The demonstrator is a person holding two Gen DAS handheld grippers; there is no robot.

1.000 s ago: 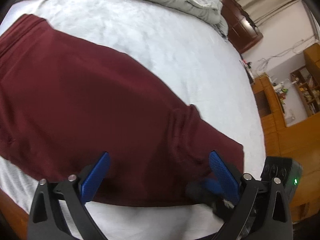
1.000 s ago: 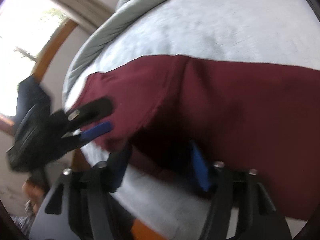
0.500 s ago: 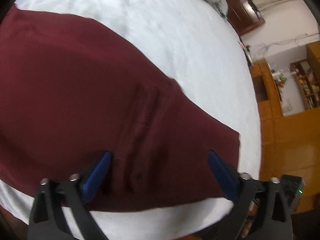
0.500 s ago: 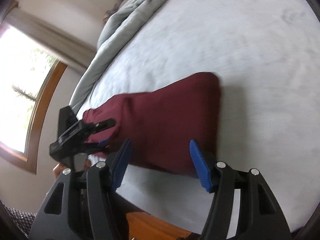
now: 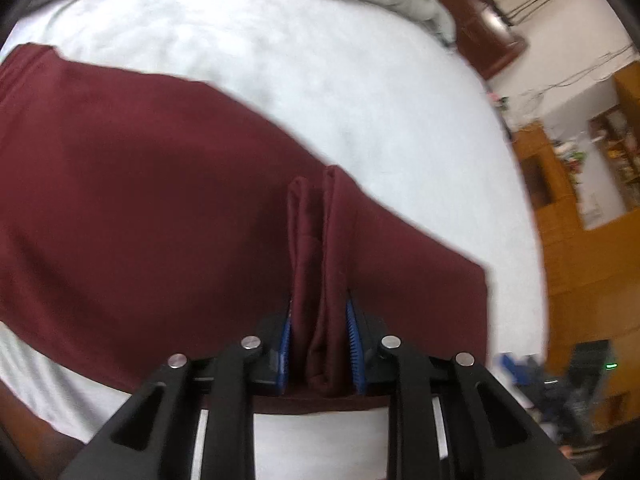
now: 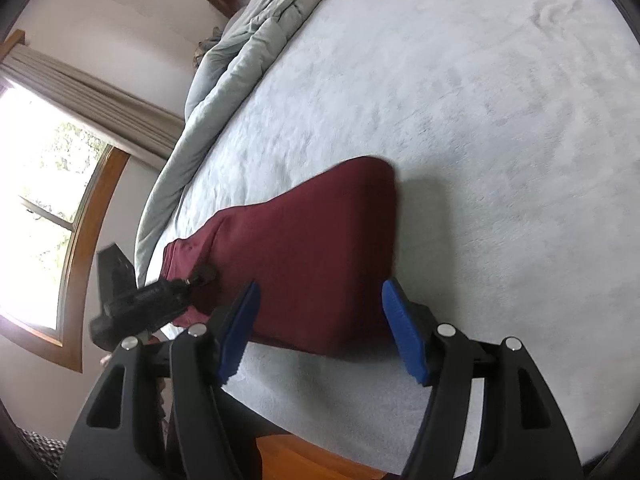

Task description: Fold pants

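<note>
The dark red pants point(image 5: 160, 200) lie flat on a pale grey bed sheet point(image 5: 320, 60). My left gripper point(image 5: 320, 332) is shut on a bunched ridge of the pants' cloth near the front edge of the bed. In the right wrist view the pants point(image 6: 304, 256) lie folded in a long band, and the left gripper point(image 6: 192, 280) pinches their far left end. My right gripper point(image 6: 320, 332) is open and empty, its blue pads on either side of the pants' near edge, just above the sheet point(image 6: 480, 120).
A grey duvet point(image 6: 240, 52) is heaped along the far side of the bed. A window with a curtain point(image 6: 52, 184) is on the left. Wooden cabinets point(image 5: 580, 260) stand to the right of the bed. The bed's wooden front edge point(image 6: 304, 460) is below my right gripper.
My left gripper has shut on a pinch of the pants' cloth; it was open before. My right gripper has pulled back from the cloth and stays open.
</note>
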